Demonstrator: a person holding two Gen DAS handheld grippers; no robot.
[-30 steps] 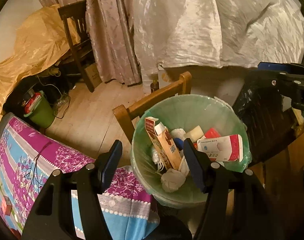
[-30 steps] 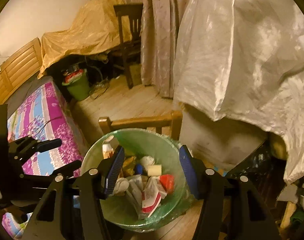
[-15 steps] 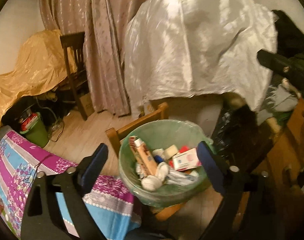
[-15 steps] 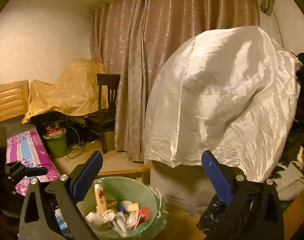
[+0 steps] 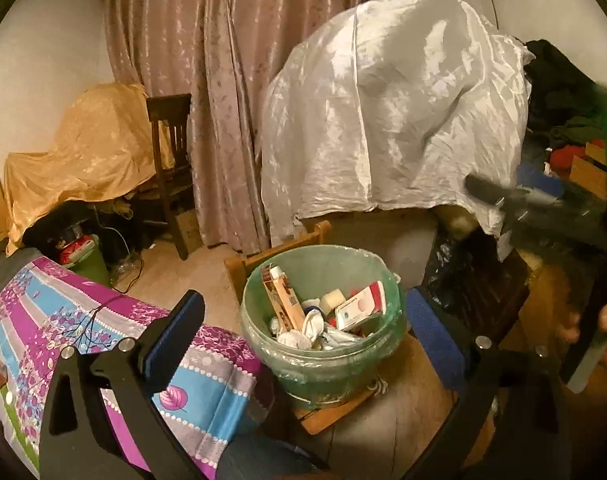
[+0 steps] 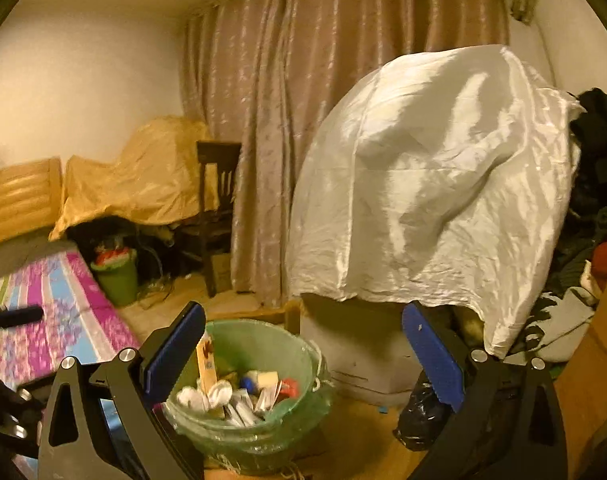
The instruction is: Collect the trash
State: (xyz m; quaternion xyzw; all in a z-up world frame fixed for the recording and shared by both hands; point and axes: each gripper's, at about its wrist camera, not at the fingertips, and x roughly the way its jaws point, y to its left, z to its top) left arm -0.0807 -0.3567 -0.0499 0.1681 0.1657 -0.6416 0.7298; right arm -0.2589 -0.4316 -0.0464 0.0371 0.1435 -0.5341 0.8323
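Note:
A green-lined trash bin stands on a wooden chair seat, filled with a tall carton, a red and white box, crumpled paper and wrappers. My left gripper hovers in front of and above it, jaws opening wide, nothing between the pads. In the right wrist view the bin sits low and left of centre. My right gripper is open and empty, above and behind the bin. The right gripper shows blurred at the right of the left wrist view.
A purple and blue bedspread lies at left. A large white sheet covers something behind the bin. A dark chair, a small green bucket and a gold-draped heap stand by the curtain. A black bag sits at right.
Both grippers opened wide and drew back and tilted up from the bin, which now looks smaller and lower. Nothing is held by either.

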